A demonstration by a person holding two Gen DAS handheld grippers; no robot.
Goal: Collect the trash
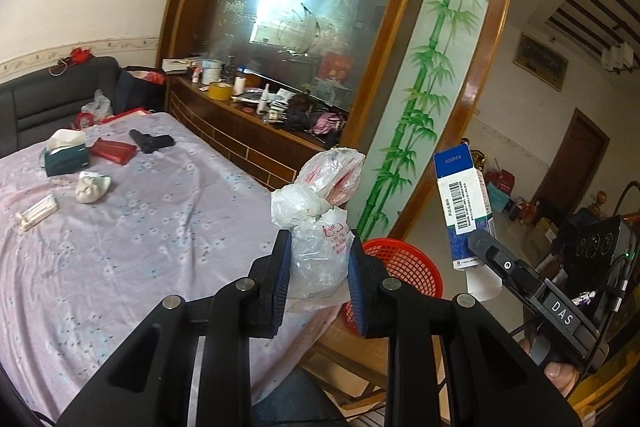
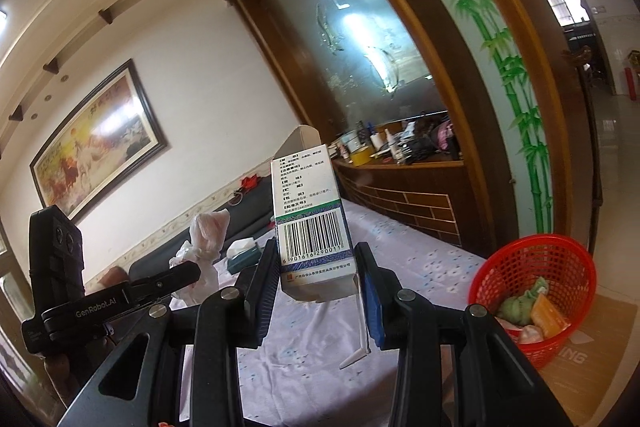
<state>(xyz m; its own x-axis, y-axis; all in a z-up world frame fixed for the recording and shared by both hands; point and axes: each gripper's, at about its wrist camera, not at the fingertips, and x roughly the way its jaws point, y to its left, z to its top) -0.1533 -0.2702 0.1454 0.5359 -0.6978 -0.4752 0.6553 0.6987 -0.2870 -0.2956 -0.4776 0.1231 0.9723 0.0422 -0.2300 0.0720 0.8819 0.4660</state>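
My left gripper is shut on a crumpled clear plastic bag with red print, held above the table's right edge. My right gripper is shut on a blue and white medicine box with a barcode, held upright; the box also shows in the left wrist view. A red mesh basket stands on a stool to the right of the table, with several scraps inside; it also shows in the left wrist view, just behind the bag. The left gripper with the bag shows in the right wrist view.
The table has a lilac flowered cloth. On it lie a tissue box, a red packet, a black toy pistol, a white crumpled wad and a white plastic piece. A cluttered wooden sideboard stands behind.
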